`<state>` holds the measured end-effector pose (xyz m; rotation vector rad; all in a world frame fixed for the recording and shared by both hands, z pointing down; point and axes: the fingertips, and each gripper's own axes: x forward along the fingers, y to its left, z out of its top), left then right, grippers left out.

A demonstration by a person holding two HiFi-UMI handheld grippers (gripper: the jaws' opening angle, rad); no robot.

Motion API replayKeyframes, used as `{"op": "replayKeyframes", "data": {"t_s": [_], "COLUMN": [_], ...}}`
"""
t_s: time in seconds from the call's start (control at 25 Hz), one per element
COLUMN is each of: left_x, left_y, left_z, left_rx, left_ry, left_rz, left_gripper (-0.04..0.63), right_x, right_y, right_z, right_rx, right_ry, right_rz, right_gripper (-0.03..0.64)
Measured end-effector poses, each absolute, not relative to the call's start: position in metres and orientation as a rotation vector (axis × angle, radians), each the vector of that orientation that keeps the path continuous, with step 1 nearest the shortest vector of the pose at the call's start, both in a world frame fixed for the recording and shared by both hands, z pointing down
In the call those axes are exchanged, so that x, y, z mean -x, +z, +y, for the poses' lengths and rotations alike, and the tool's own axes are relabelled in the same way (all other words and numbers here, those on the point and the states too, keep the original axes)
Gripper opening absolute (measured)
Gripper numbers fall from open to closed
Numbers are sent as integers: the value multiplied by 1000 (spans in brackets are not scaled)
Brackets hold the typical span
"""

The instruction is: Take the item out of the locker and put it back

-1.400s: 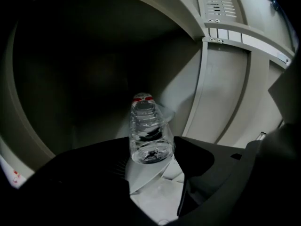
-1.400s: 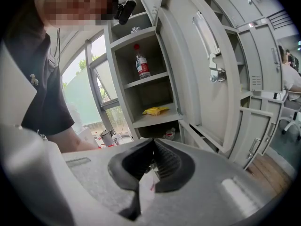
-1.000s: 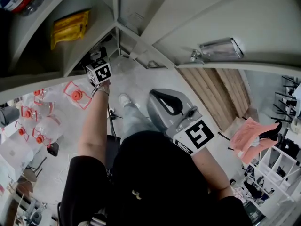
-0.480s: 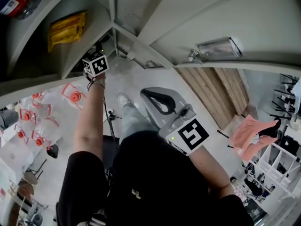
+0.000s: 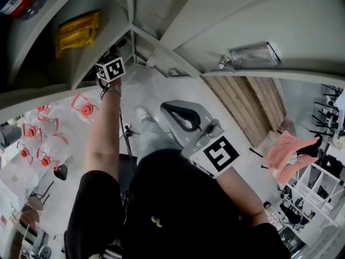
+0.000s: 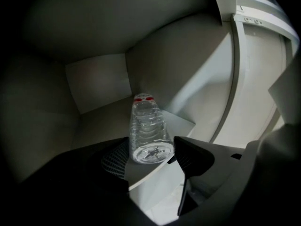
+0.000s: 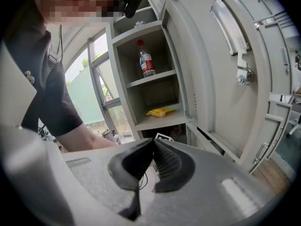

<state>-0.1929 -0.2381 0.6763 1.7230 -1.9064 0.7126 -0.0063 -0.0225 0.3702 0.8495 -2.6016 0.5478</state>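
Observation:
A clear plastic bottle (image 6: 146, 121) with a red cap lies on its side on the shelf of a lower locker compartment, base towards me. My left gripper (image 6: 151, 157) reaches into that compartment, and both pads press the sides of the bottle's base. In the head view the left gripper (image 5: 111, 63) is at the compartment's mouth, its tips hidden inside. Its marker cube (image 7: 162, 136) shows below the shelves in the right gripper view. My right gripper (image 5: 175, 112) hangs near the person's body, away from the locker. Seen from its own camera, the right gripper (image 7: 153, 142) is shut with nothing in it.
A yellow packet (image 5: 78, 31) lies on the shelf above, and a red-labelled bottle (image 7: 146, 62) stands one shelf higher. The open locker door (image 5: 259, 31) swings out to the right. Water jugs with red caps (image 5: 48, 139) sit on the floor at left.
My left gripper has pushed up and further into the lower compartment. The right gripper has drifted slightly left, still shut.

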Motion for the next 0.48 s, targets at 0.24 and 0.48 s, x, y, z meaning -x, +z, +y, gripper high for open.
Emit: {"op": "replayKeyframes", "data": {"t_s": [0.24,0.48], "left_x": [198,195], "left_y": [674,669], "left_z": [-231,-216], "left_rx": [-1691,-1698], "left_ry": [696,683], "left_rz": [-1929,-1915], "left_gripper": [314,316], "right_x": [6,7], "right_y": [370,368], "right_z": [-19,-13], "right_rx": [-844,-840], "right_ry": [544,553], "right_rz": [-2606,-2614], "right_gripper": [-3,-3]}}
